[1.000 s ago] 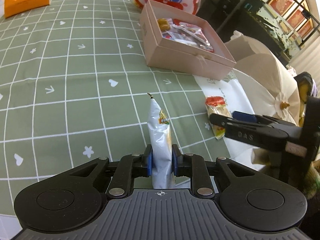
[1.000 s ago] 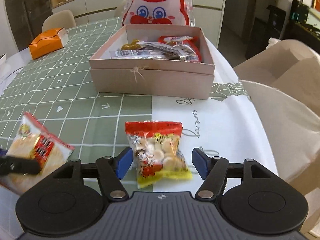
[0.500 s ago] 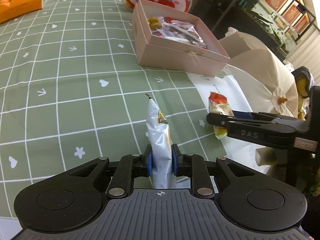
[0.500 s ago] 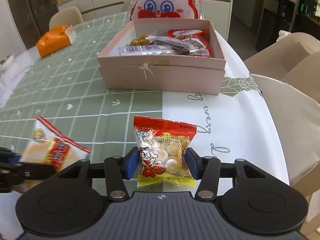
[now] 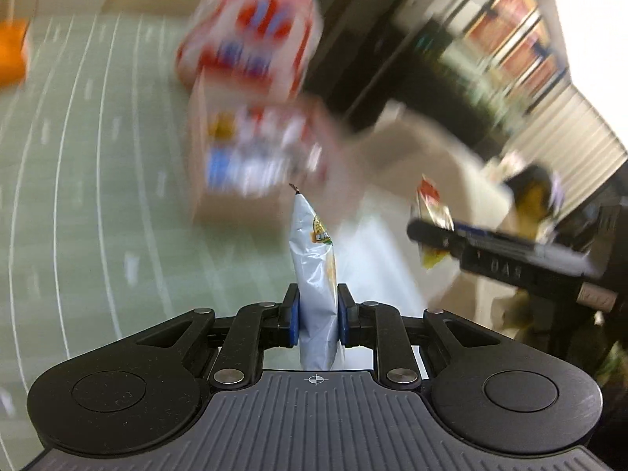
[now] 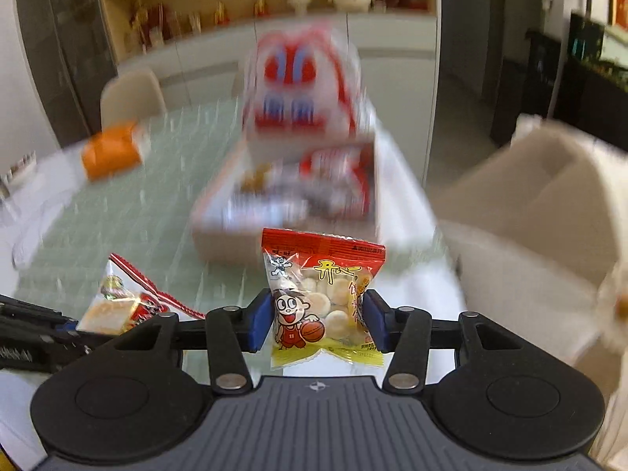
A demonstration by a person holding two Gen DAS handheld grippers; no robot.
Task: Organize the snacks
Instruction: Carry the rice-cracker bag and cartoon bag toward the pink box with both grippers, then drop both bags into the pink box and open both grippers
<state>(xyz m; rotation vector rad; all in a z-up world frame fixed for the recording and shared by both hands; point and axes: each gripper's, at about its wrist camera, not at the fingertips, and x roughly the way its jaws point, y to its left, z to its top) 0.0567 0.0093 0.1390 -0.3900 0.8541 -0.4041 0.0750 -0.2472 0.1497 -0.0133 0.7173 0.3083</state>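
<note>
My left gripper is shut on a rice cracker packet, seen edge-on and silvery, held above the green checked tablecloth. The same packet shows in the right wrist view at lower left. My right gripper is shut on a red and yellow biscuit-ball packet, also lifted; it appears in the left wrist view at right. The pink open box holding several snacks lies ahead of both grippers, blurred by motion.
A red and white rabbit-face bag stands behind the box. An orange box sits at the far left of the table. Beige chairs stand to the right of the table edge.
Both grippers have lifted with their packets and moved toward the pink box. The right gripper closed on the biscuit packet during the last second. The views now blur from motion.
</note>
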